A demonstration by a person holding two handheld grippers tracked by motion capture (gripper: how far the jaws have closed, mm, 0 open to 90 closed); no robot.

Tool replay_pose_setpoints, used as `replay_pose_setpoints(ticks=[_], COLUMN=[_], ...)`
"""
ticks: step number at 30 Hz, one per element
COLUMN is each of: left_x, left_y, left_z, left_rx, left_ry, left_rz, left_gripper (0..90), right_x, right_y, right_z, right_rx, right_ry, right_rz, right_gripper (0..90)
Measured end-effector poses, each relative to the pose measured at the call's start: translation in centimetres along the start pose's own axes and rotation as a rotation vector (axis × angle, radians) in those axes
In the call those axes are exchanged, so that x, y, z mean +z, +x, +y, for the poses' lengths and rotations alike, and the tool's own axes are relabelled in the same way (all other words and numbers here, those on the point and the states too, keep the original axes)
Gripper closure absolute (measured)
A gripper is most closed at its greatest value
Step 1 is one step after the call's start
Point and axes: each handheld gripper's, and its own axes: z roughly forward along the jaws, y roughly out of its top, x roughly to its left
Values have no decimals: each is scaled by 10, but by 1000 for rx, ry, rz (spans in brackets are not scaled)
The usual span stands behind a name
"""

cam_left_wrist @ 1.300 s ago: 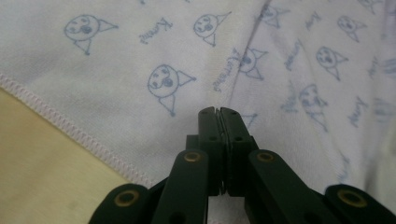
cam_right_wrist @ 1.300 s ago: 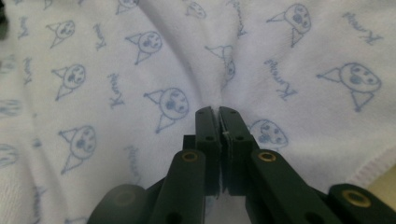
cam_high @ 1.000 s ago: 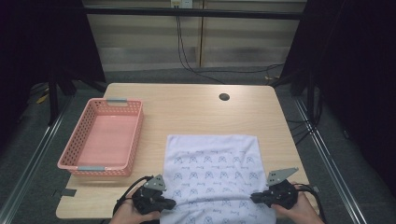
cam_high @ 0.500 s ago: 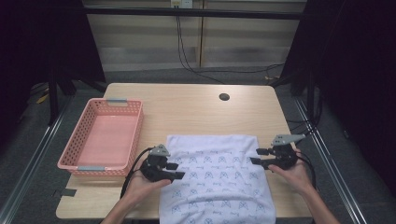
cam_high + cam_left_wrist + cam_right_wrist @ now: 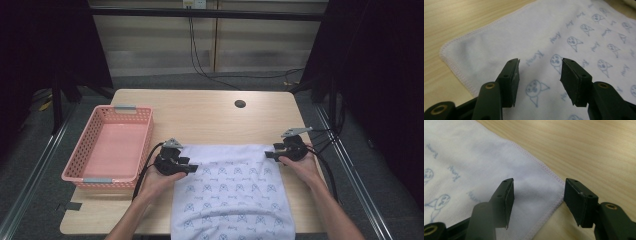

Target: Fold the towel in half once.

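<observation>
Cloth (image 5: 232, 192) lay flat on the wooden table (image 5: 210, 117), white with little blue animal faces, and its near end hung over the table edge by the person. It looked soft, thin and light, so it would likely bend and sag as soon as it was lifted, and it could wrinkle or slip if only a little bit was pinched. The best places to take hold seemed to be the two far corners, right at the stitched edge. The left gripper (image 5: 189, 169) sat at the far left corner with its jaws wide apart and nothing between them; in the left gripper view (image 5: 540, 75) the cloth lay just under them. The right gripper (image 5: 270, 154) sat at the far right corner, jaws also apart and holding nothing; in the right gripper view (image 5: 537, 200) the corner lay right below the gap. A pink basket (image 5: 90, 172) stood well apart on the left side of the table. A small dark hole (image 5: 240, 104) was in the table farther back. Nothing stood in the way.
</observation>
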Motion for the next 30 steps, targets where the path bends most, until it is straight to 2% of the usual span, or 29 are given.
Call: replay_pose_setpoints(ticks=[1, 2, 3, 4, 6, 7, 9, 10, 12, 14, 16, 17, 20, 21, 22, 24, 25, 26, 27, 28, 29, 30], left_x=[2, 2, 3, 3, 6, 6, 9, 9, 12, 14, 11, 11, 11, 14, 15, 16, 13, 13, 10, 10, 11, 11], left_y=[4, 4, 8, 8, 13, 13, 18, 18, 22, 25, 25, 25, 28, 28, 29, 31, 33, 33, 36, 36, 39, 39], left_z=[2, 2, 4, 4, 7, 7, 9, 9, 7, 6, 6, 7, 8, 8, 8, 7, 8, 8, 7, 7, 5, 5], left_rx=[-4, -4, -22, -22, -26, -26, -32, -32, -42, -57, -46, -50, -59, -53, -65, -73, -68, -68, -86, -86, -89, -89], left_ry=[-16, -16, -28, -28, -28, -28, -38, -38, -27, -23, -22, -38, -35, -16, -17, -17, -25, -25, -35, -35, -23, -23], left_rz=[10, 10, 19, 19, 44, 44, 56, 56, 61, 80, 84, 91, 72, 95, 106, 105, 126, 126, 141, 141, 184, 184], left_gripper=[479, 476, 475, 469, 459, 453, 434, 425, 404, 390, 373, 370, 381, 381, 366, 343, 341, 335, 319, 316, 301, 293], right_x=[3, 5, 6, 7, 6, 6, 5, 5, 3, 1, -1, -4, -6, -7, -7, -9, -10, -10, -10, -10, -10, -10], right_y=[0, 1, 1, 2, 5, 5, 10, 10, 13, 12, 11, 9, 7, 7, 6, 8, 9, 9, 9, 9, 8, 9], right_z=[0, 0, 0, 0, -1, -1, -1, -1, -2, -4, -5, -6, -6, -6, -6, -6, -6, -6, -6, -6, -6, -7], right_rx=[4, -14, -16, -19, -28, -28, -43, -43, -40, -14, -10, 2, 13, 18, 15, 13, 7, 9, 8, 8, 7, 7], right_ry=[1, -2, -10, -13, -8, -8, -8, -8, 4, 3, -1, -15, -25, -32, -35, -38, -40, -40, -43, -43, -44, -44], right_rz=[5, -2, 5, 1, -4, -4, 36, 36, 57, 82, 96, 105, 109, 113, 115, 113, 118, 120, 120, 120, 122, 123], right_gripper=[403, 401, 410, 435, 549, 549, 760, 760, 850, 865, 869, 869, 869, 868, 868, 867, 865, 865, 865, 865, 864, 863])
